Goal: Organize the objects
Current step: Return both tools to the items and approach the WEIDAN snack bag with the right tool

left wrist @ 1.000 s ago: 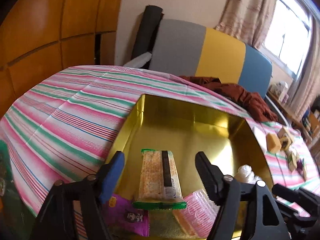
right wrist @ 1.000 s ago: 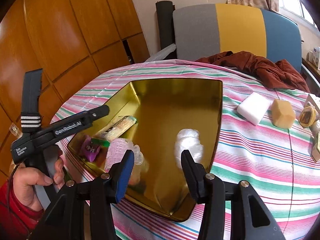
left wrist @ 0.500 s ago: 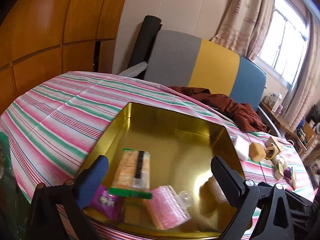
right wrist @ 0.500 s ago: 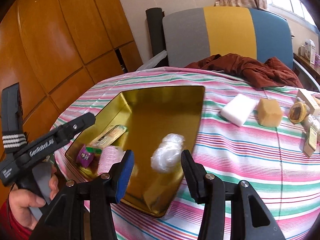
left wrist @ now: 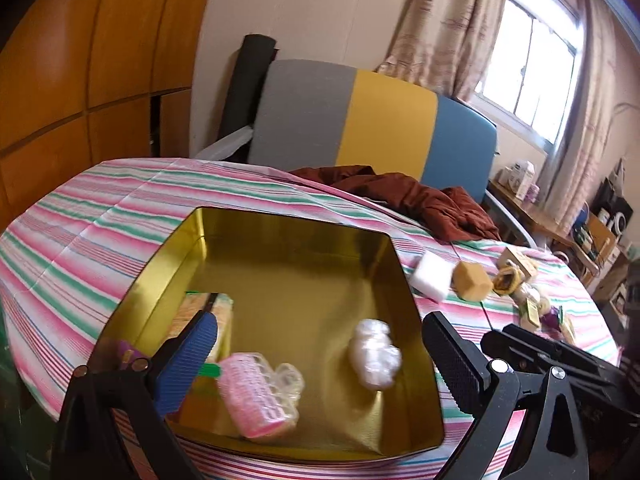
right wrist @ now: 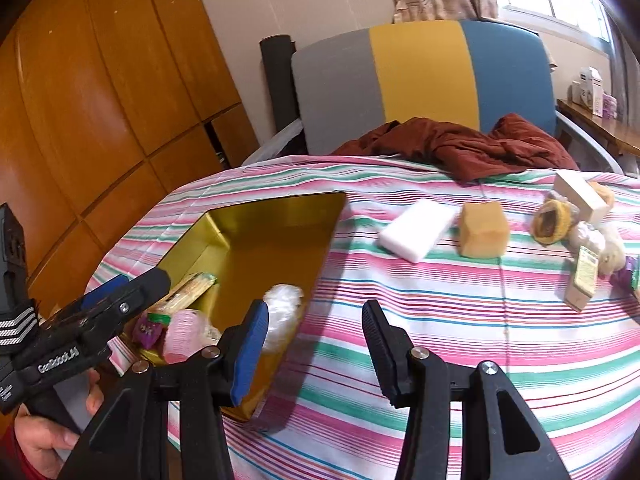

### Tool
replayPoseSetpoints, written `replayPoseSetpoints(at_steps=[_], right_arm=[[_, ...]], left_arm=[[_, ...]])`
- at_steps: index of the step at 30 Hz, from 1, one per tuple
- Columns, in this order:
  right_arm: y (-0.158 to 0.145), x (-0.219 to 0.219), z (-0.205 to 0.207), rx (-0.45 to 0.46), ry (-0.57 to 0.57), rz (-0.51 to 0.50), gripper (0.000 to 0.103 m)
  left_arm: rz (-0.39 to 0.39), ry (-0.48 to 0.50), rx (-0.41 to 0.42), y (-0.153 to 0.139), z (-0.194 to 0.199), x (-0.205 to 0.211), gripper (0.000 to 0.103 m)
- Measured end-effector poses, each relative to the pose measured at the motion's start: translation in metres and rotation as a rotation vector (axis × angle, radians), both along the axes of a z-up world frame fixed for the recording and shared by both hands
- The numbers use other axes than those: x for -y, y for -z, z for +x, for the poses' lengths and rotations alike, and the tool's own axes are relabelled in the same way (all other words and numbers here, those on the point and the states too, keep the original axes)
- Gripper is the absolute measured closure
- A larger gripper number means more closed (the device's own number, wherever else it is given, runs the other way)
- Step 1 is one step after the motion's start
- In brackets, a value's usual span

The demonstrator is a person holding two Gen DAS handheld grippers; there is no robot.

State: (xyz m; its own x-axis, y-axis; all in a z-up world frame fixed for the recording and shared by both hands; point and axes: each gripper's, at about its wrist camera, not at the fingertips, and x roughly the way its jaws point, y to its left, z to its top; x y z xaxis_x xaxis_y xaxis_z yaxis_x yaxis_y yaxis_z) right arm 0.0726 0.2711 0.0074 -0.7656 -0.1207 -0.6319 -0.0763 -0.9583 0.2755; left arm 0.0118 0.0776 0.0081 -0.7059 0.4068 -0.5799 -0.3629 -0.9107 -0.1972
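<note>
Striped cloth covers our surface, with a tricolor chair behind it. On it we see the gold tin holding a cracker pack, pink roller and white plastic wad. Right of the tin lie a white sponge and tan block. Our left gripper and right gripper both hover with fingers spread, holding nothing.

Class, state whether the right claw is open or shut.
Open. The right claw holds nothing; its jaws stand apart above the striped tablecloth.
</note>
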Motion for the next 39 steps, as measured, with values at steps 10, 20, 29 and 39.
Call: replayPoseSetpoints(at_steps=[10, 20, 29, 39], right_arm=[[0.012, -0.063, 0.034, 0.019, 0.119, 0.002, 0.054], [0.037, -0.135, 0.072, 0.074, 0.268, 0.003, 0.054], [0.055, -0.202, 0.11, 0.127, 0.413, 0.033, 0.053], [0.048, -0.296, 0.117, 0.125, 0.492, 0.127, 0.025]], left_arm=[[0.001, 0.101, 0.005, -0.004, 0.022, -0.043, 0.0], [-0.039, 0.238, 0.021, -0.001, 0.049, -0.103, 0.0], [-0.115, 0.371, 0.048, 0.012, 0.076, -0.15, 0.0], [-0.158, 0.452, 0.1, 0.029, 0.099, -0.177, 0.0]])
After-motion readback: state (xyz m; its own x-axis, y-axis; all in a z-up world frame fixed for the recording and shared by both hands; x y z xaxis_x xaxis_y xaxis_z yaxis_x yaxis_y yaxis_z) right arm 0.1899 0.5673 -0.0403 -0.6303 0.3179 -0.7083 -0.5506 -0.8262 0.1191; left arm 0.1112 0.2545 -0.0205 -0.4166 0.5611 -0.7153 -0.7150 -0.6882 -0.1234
